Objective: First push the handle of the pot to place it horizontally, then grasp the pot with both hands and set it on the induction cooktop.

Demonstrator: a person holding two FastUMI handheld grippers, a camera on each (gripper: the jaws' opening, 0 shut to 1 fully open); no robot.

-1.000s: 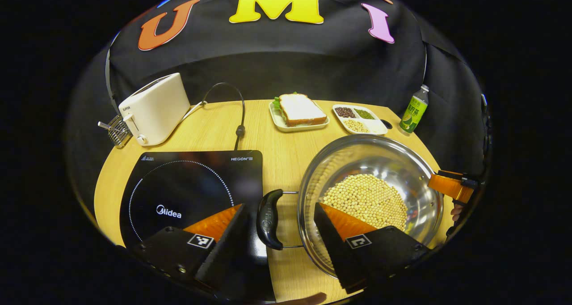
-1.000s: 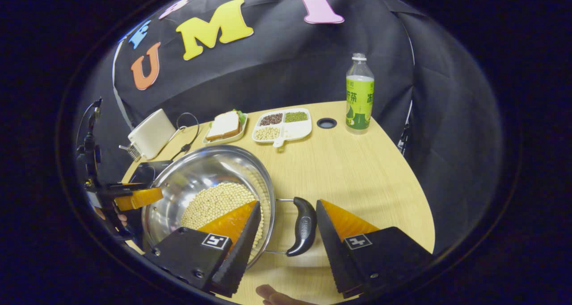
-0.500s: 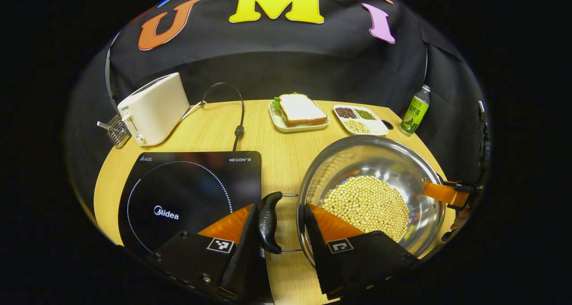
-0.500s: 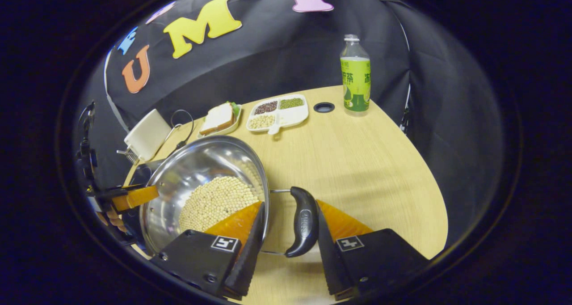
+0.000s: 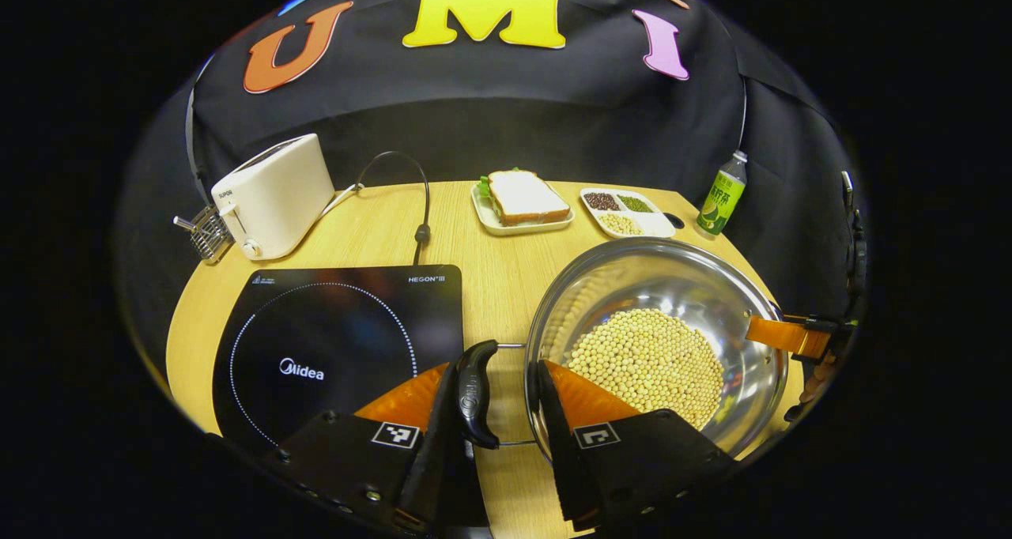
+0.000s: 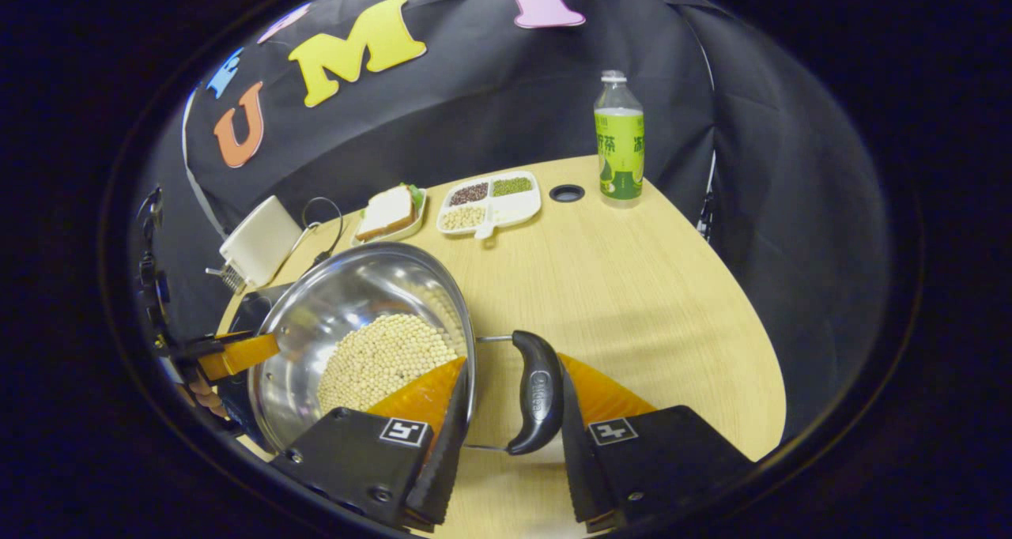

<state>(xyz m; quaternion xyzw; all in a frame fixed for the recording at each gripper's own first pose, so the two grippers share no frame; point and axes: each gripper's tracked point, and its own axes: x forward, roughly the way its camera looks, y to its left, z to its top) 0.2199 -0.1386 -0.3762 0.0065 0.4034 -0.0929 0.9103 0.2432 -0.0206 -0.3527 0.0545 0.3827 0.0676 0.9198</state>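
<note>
The steel pot, its bottom covered with soybeans, sits on the table just right of the black induction cooktop. Its two black handles point left and right. My left gripper is shut on the left handle, one finger outside the handle and the other inside the pot's rim. In the right gripper view, my right gripper is shut the same way on the right handle. Each gripper's orange finger shows across the pot in the other's view: the right gripper and the left gripper.
A white toaster with its cord stands behind the cooktop. At the back of the wooden table lie a sandwich plate, a divided tray of beans and a green bottle by a cable hole.
Both grippers have gone from open to shut on the pot's handles. The pot has stayed in about the same place beside the cooktop.
</note>
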